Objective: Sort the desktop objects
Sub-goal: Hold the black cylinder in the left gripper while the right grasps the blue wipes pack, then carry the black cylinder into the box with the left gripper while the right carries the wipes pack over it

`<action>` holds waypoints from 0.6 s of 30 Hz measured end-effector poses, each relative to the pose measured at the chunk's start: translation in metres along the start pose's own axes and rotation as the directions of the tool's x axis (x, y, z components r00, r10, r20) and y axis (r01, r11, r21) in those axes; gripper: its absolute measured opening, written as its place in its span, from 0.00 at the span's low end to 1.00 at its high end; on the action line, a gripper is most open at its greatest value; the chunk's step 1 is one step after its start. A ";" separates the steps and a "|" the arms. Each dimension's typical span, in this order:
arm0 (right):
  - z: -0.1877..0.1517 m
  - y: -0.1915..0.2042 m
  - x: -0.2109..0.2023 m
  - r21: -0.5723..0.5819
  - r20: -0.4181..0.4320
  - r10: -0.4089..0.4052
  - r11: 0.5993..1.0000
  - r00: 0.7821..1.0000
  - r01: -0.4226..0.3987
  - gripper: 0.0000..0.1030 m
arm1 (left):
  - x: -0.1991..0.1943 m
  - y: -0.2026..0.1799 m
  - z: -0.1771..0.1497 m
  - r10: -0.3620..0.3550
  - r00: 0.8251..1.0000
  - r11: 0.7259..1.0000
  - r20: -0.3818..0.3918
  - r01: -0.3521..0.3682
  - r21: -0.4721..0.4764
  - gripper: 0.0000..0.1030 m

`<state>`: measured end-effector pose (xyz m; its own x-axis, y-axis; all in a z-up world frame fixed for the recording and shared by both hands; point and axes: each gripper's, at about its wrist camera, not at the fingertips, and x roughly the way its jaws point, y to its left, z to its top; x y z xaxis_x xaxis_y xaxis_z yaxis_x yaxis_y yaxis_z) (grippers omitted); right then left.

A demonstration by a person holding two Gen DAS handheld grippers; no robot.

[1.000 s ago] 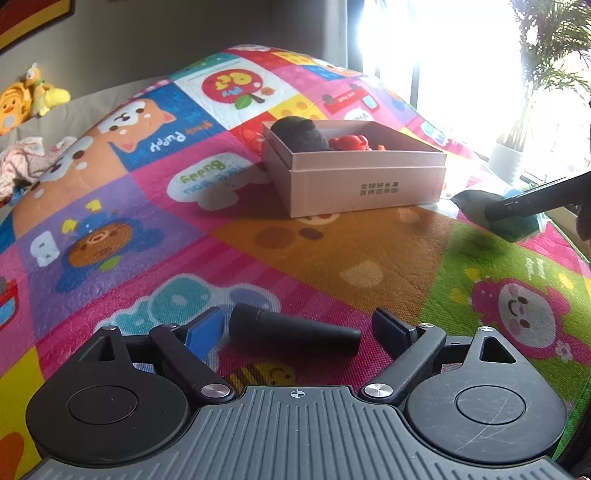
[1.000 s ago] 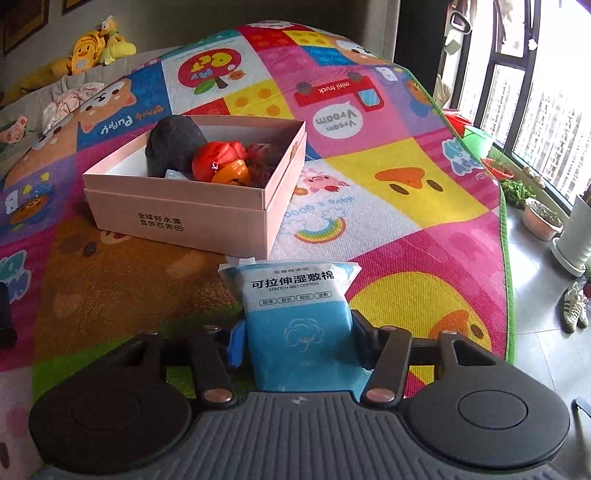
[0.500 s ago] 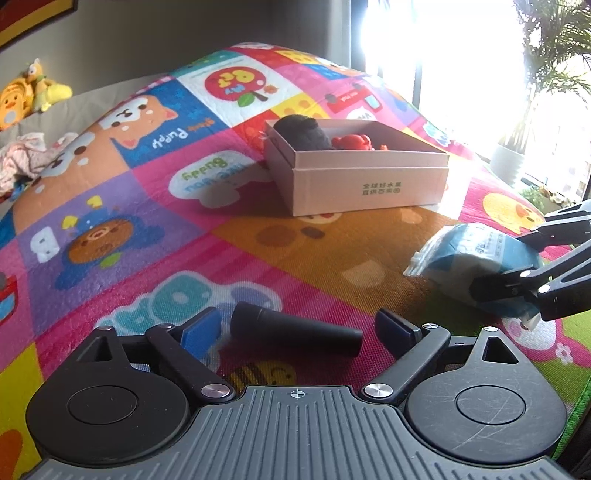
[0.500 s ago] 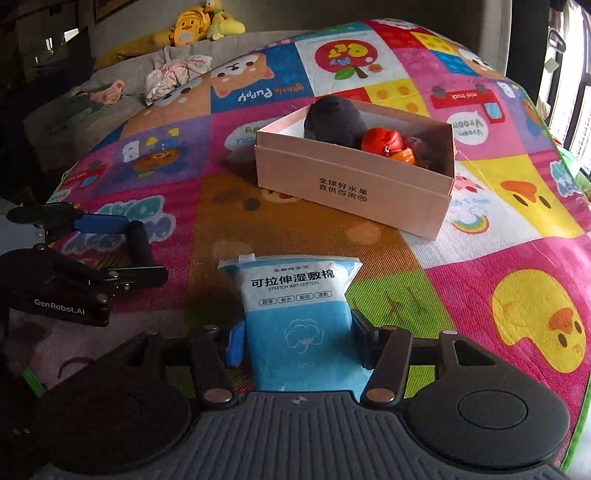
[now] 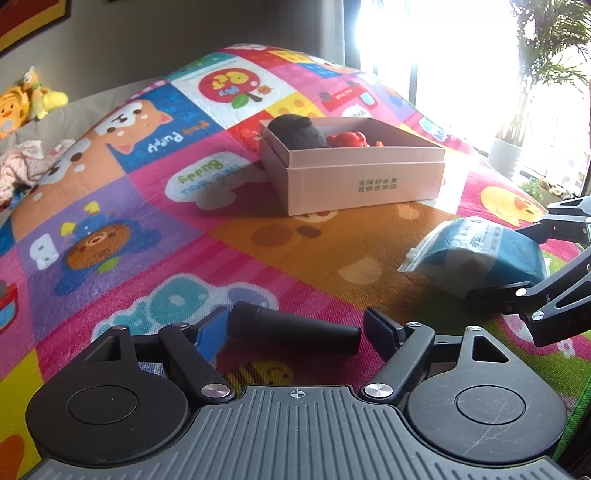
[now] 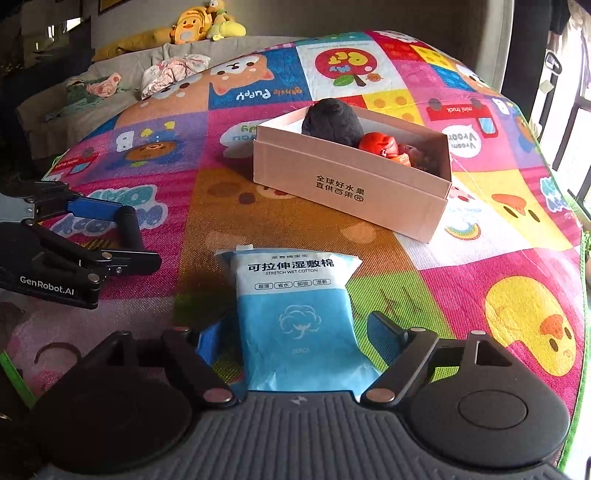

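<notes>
A pink cardboard box [image 5: 364, 177] [image 6: 351, 188] sits on the colourful play mat and holds a dark plush [image 6: 332, 120] and a red toy [image 6: 380, 144]. My left gripper [image 5: 295, 326] is open around a black cylinder [image 5: 295, 326] that lies on the mat between its fingers; the cylinder also shows in the right wrist view [image 6: 127, 227]. My right gripper [image 6: 295, 332] is open, with a blue-and-white cotton pad pack [image 6: 295, 314] [image 5: 480, 254] lying between its fingers on the mat, gaps on both sides.
Play mat [image 5: 147, 221] covers the surface. Plush toys [image 6: 203, 26] and clothes [image 6: 173, 72] lie on a sofa behind. A potted plant [image 5: 509, 147] stands by the window at right.
My right gripper swung left and its jaws opened, leaving the cotton pack resting on the mat. The left gripper and cylinder have barely moved.
</notes>
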<state>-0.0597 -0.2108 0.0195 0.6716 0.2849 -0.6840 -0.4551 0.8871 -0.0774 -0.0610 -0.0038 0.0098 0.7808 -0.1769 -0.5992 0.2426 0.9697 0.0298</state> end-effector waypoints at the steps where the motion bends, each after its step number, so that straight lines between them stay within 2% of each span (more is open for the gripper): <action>1: 0.000 0.001 0.000 -0.003 0.002 0.003 1.000 1.000 -0.003 0.79 | 0.000 -0.001 0.000 0.000 1.000 1.000 0.001 0.000 0.005 0.79; 9: 0.004 0.003 0.004 -0.023 0.031 0.016 1.000 0.999 -0.015 0.78 | -0.001 -0.004 0.001 0.019 1.000 0.999 0.005 -0.019 0.026 0.79; 10: 0.005 0.003 0.005 -0.028 0.026 0.023 0.999 0.999 -0.023 0.74 | -0.001 -0.003 0.003 0.012 1.000 1.000 0.002 -0.012 0.018 0.79; 11: 0.007 0.001 0.006 -0.032 0.010 0.029 0.999 1.000 -0.028 0.57 | -0.001 -0.001 0.008 -0.009 1.000 1.000 -0.001 0.009 0.000 0.79; 12: 0.010 -0.003 0.005 -0.028 -0.002 0.036 0.999 0.999 -0.036 0.54 | -0.003 0.001 0.015 -0.033 0.999 0.999 0.002 0.033 -0.016 0.79; 14: 0.018 -0.021 -0.006 0.019 0.012 0.050 0.999 0.999 -0.050 0.53 | -0.011 0.002 0.036 -0.063 0.997 0.998 0.044 0.064 -0.011 0.79; 15: 0.024 -0.031 -0.015 0.041 0.038 0.044 0.998 0.998 -0.045 0.53 | -0.018 -0.002 0.053 -0.063 0.994 0.998 0.088 0.062 0.019 0.79; 18: 0.044 -0.066 -0.059 0.109 0.168 -0.032 0.994 0.985 0.013 0.53 | -0.031 -0.017 0.098 -0.054 0.974 0.991 0.218 0.027 0.128 0.79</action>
<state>-0.0434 -0.2705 0.0968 0.7742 0.3137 -0.5498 -0.3798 0.9250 -0.0070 -0.0334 -0.0308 0.1062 0.8731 -0.2618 -0.4112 0.3351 0.9350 0.1161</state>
